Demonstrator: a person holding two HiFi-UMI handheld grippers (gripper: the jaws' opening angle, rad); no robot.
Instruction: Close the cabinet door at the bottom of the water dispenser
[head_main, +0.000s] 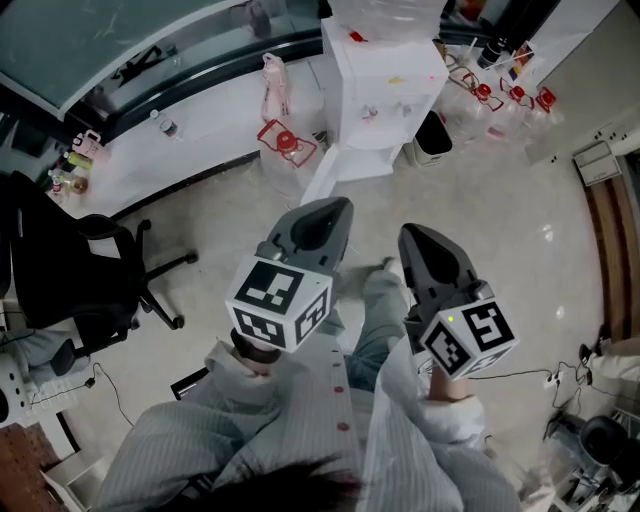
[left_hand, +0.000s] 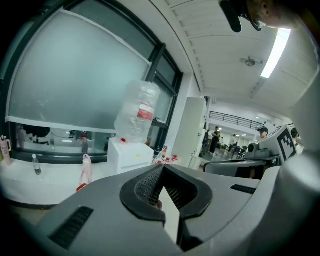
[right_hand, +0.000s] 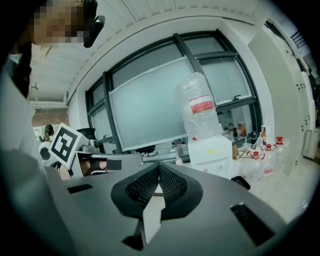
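Observation:
The white water dispenser (head_main: 380, 90) stands on the floor ahead of me with a clear bottle (left_hand: 137, 112) upside down on top. Its bottom cabinet door (head_main: 322, 178) hangs open, swung out toward me at the lower left. My left gripper (head_main: 338, 212) and right gripper (head_main: 412, 238) are held side by side, short of the dispenser and touching nothing. Both point toward it. In the left gripper view the left gripper (left_hand: 162, 167) has its jaws together and nothing between them. The right gripper (right_hand: 159, 165) looks the same, with the dispenser (right_hand: 210, 152) beyond its tips.
A black office chair (head_main: 90, 270) stands at the left. A white counter (head_main: 180, 120) runs along the window. Water bottles with red caps (head_main: 285, 140) sit left of the dispenser, and several more (head_main: 510, 95) to its right. A black bin (head_main: 432, 135) stands beside it.

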